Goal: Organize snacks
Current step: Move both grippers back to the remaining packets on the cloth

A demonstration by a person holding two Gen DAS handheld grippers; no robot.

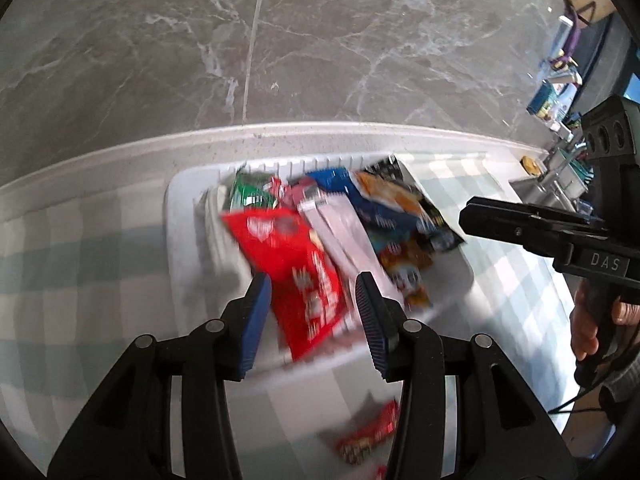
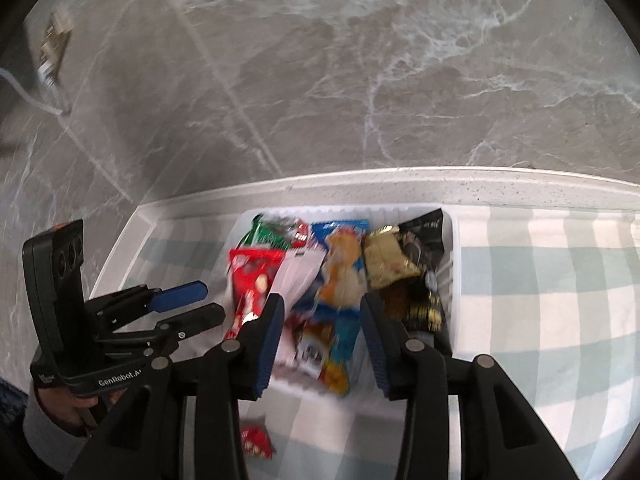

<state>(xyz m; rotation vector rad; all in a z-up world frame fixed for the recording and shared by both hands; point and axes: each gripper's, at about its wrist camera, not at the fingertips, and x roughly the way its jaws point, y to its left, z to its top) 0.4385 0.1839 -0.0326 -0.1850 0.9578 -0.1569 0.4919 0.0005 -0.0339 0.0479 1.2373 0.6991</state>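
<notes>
A white bin (image 1: 180, 216) (image 2: 454, 280) on the checked cloth holds several snack packs: a red pack (image 1: 296, 264) (image 2: 252, 276), a white pack (image 1: 344, 232) (image 2: 298, 276), a blue and orange pack (image 1: 384, 204) (image 2: 340, 280), a green pack (image 1: 250, 194) (image 2: 272, 232) and dark packs (image 2: 424, 264). My left gripper (image 1: 314, 292) is open and empty above the bin's near side, over the red pack. My right gripper (image 2: 322, 312) is open and empty above the blue and orange pack. A small red snack (image 1: 370, 432) (image 2: 254, 440) lies on the cloth in front of the bin.
The checked cloth (image 2: 540, 300) covers a white counter that ends at a raised back edge (image 1: 320, 130) against a grey marble wall. A sink and clutter (image 1: 556, 168) are at the far right in the left wrist view. An outlet with a cable (image 2: 52, 52) is on the wall.
</notes>
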